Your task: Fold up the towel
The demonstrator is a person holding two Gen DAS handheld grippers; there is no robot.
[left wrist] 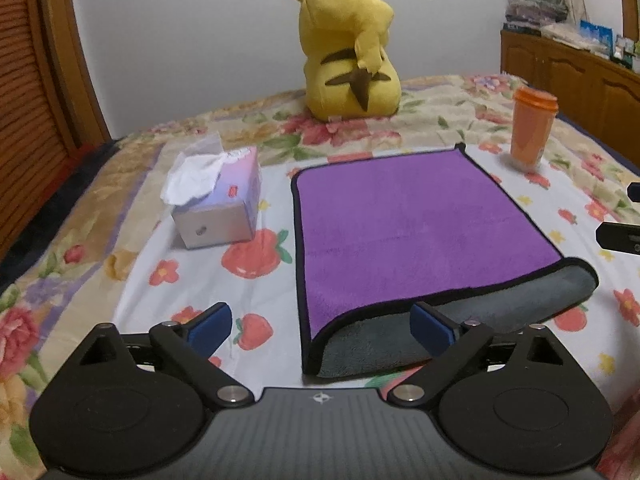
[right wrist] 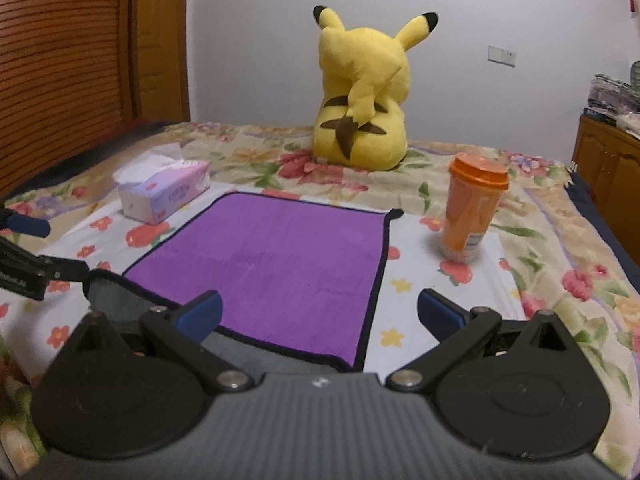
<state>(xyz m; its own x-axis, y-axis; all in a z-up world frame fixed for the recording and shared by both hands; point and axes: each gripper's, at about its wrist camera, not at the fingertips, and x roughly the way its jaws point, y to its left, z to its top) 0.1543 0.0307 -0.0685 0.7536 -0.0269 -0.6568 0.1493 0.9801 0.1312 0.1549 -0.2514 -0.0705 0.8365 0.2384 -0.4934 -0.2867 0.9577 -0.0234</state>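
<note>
Each handheld gripper, the left gripper [left wrist: 322, 330] and the right gripper [right wrist: 320, 316], has a matte black body with a ribbed dark grey centre panel bearing a small white emblem. Two round black discs flank it. Black linkage arms, pinned with silver round-headed screws, carry fingers [left wrist: 210, 328] tipped with blue rectangular pads [right wrist: 440, 314].

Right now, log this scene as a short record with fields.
surface: bed with floral sheet
towel: purple towel lies folded over once, grey underside showing along the near edge
left tool: left tool open, near the towel's near left corner, holding nothing
right tool: right tool open, over the towel's near right part, holding nothing
left of towel: tissue box
right of towel: orange cup, upright, lid on
behind: yellow plush toy
</note>
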